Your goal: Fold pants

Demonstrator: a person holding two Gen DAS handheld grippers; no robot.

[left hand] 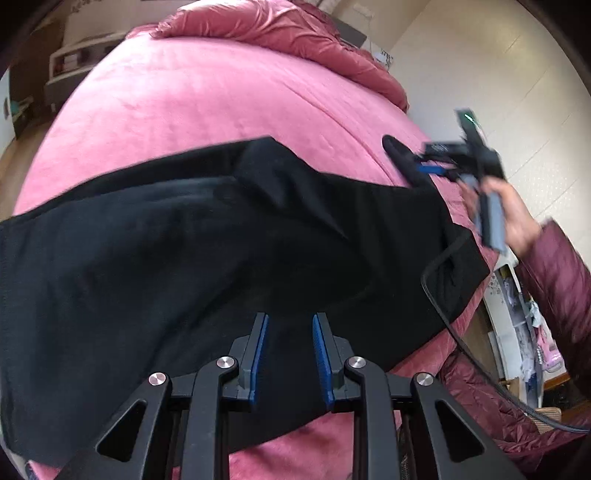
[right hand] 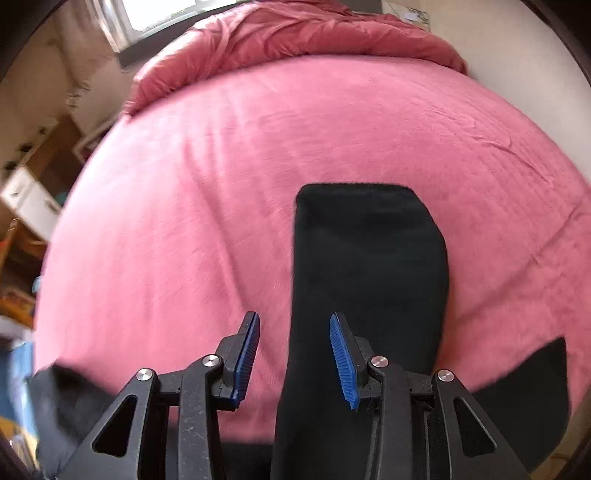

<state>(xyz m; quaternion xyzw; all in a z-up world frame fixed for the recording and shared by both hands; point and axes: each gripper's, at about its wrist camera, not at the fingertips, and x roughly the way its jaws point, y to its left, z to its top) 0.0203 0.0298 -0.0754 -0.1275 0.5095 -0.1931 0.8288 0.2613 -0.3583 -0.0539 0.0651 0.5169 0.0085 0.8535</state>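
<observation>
Black pants point(left hand: 221, 240) lie spread across a pink bed point(left hand: 184, 103), with a fold ridge near their middle. My left gripper point(left hand: 290, 321) hovers over them near the bed's near edge, jaws apart and nothing between the blue pads. At the pants' right end a person's hand point(left hand: 513, 214) holds my right gripper point(left hand: 406, 162), blurred by motion. In the right wrist view one black pant leg point(right hand: 369, 258) runs away from me on the bed point(right hand: 184, 203), its hem farthest. My right gripper point(right hand: 293, 317) stands open above the leg's left edge, gripping nothing.
A bunched pink duvet point(left hand: 280, 29) point(right hand: 295, 33) fills the far end of the bed. A black cable point(left hand: 443, 314) hangs over the pants' right end. A maroon puffer sleeve point(left hand: 554, 277) is at right. Shelves and boxes point(right hand: 29, 199) stand left of the bed.
</observation>
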